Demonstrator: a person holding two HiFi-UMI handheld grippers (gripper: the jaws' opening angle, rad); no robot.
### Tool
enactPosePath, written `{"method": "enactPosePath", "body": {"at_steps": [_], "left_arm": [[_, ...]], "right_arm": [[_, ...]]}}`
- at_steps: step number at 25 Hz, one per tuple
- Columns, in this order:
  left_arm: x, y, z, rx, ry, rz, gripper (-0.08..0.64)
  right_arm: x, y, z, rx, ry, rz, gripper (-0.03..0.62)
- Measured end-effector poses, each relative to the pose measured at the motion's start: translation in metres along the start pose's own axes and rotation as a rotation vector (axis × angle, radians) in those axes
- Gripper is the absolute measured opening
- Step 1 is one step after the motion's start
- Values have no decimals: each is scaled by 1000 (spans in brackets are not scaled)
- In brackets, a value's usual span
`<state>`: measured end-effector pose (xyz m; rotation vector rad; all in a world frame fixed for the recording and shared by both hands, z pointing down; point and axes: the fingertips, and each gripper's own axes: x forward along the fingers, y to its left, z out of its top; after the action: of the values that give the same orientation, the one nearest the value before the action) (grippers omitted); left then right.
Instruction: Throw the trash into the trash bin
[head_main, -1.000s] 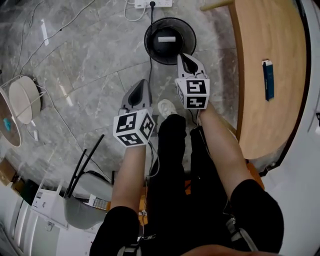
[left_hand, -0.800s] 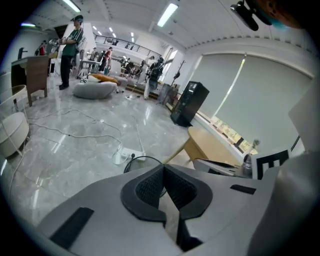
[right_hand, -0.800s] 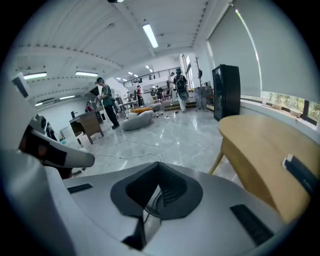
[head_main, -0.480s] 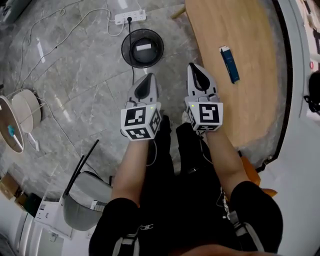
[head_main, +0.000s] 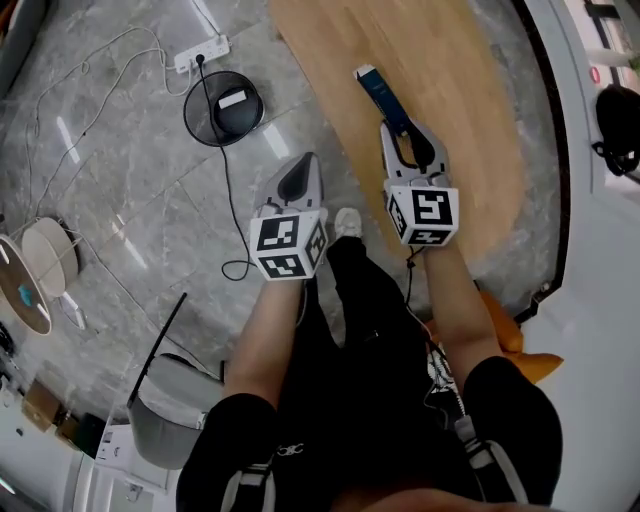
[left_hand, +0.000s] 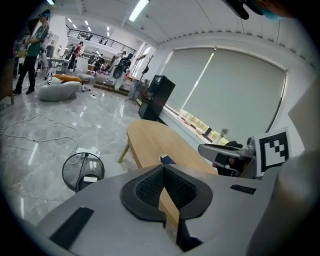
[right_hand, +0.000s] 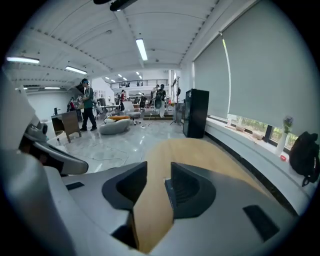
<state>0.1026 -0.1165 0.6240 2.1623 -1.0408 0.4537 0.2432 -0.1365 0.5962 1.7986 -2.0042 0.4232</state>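
One flat blue trash wrapper (head_main: 380, 92) lies on wooden table (head_main: 465, 130).

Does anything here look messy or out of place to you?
A lone blue packet lies on the wooden table rather than in the wire bin on the floor. Loose cables also trail across the floor beside that bin.

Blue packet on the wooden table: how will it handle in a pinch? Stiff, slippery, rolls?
The blue packet lies flat and thin on the wooden table, so it is probably light and may slide if pushed. Its straight edges suggest some stiffness; it should not roll.
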Motion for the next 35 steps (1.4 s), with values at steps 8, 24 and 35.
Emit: {"method": "enactPosePath", "body": {"at_steps": [8, 24, 35], "left_arm": [[25, -34, -26, 2, 55, 15, 2], [32, -17, -26, 3, 55, 78, 2], [24, 14, -2, -15, 18, 112, 2]], "right_arm": [[51, -47, -70, -47, 191, 97, 203], [100, -46, -117, -68, 373, 223, 198], [32, 15, -28, 108, 128, 166, 196]]}}
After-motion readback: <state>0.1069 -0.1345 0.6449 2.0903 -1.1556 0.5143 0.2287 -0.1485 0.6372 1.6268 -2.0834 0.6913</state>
